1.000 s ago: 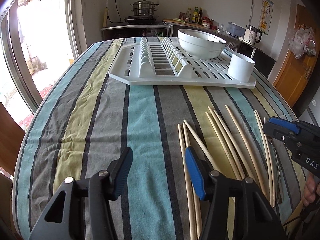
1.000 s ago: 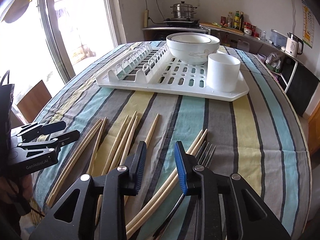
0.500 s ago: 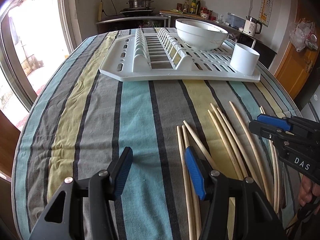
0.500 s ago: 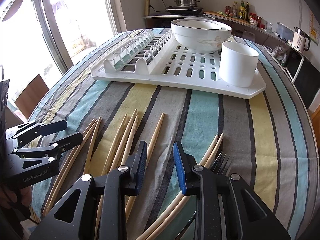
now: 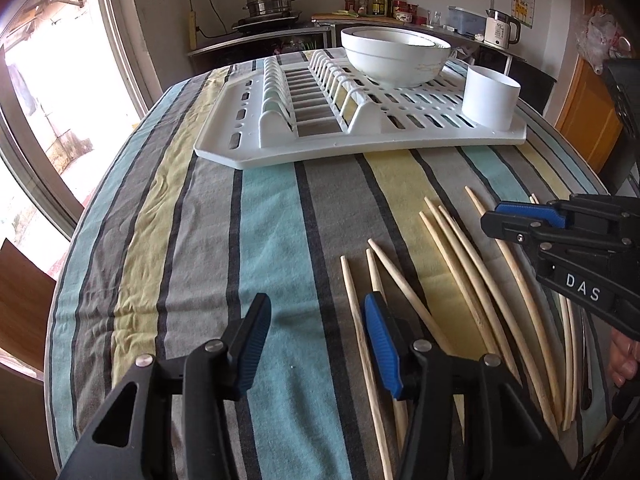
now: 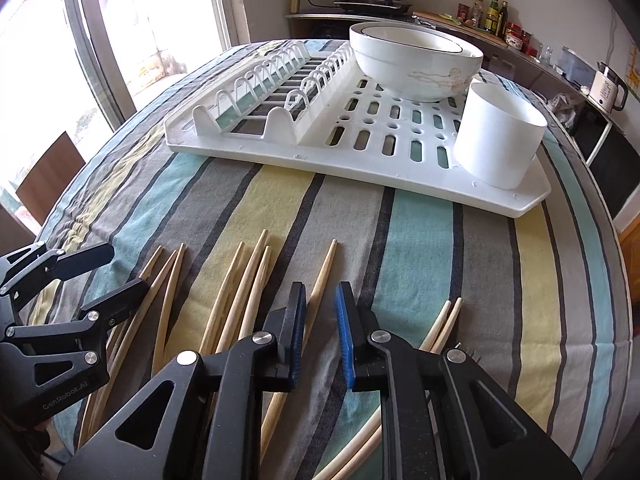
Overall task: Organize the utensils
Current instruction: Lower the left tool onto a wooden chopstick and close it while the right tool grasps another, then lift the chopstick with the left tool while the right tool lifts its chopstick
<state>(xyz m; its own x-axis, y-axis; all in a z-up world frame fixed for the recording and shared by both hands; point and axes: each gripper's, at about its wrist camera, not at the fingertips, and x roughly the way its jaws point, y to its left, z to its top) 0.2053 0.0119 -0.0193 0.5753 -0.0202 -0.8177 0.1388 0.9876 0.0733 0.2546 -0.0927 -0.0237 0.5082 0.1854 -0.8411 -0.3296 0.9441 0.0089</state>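
Several pale wooden chopsticks (image 5: 460, 264) (image 6: 248, 280) lie fanned on the striped tablecloth. My left gripper (image 5: 316, 320) (image 6: 124, 270) hovers at their left end. Its jaws are closing, and one chopstick lies on the cloth just inside the blue right pad, untouched. My right gripper (image 6: 320, 320) (image 5: 492, 222) is over the right part of the fan. Its jaws are closing to a narrow gap that shows only cloth; a chopstick (image 6: 324, 268) runs under its left finger. Fork tines (image 6: 466, 346) peek out beside its right finger.
A white dish rack (image 5: 240, 152) (image 6: 192, 140) stands further back on the table, carrying stacked white bowls (image 5: 396, 60) (image 6: 416, 68) and a white cup (image 5: 490, 100) (image 6: 498, 140). Windows are to the left, a kitchen counter behind. A hand (image 5: 626, 356) holds the right gripper.
Both pairs of jaws have narrowed, the right almost to touching. The right gripper has moved forward over the chopsticks; the left has edged forward and rolled slightly.
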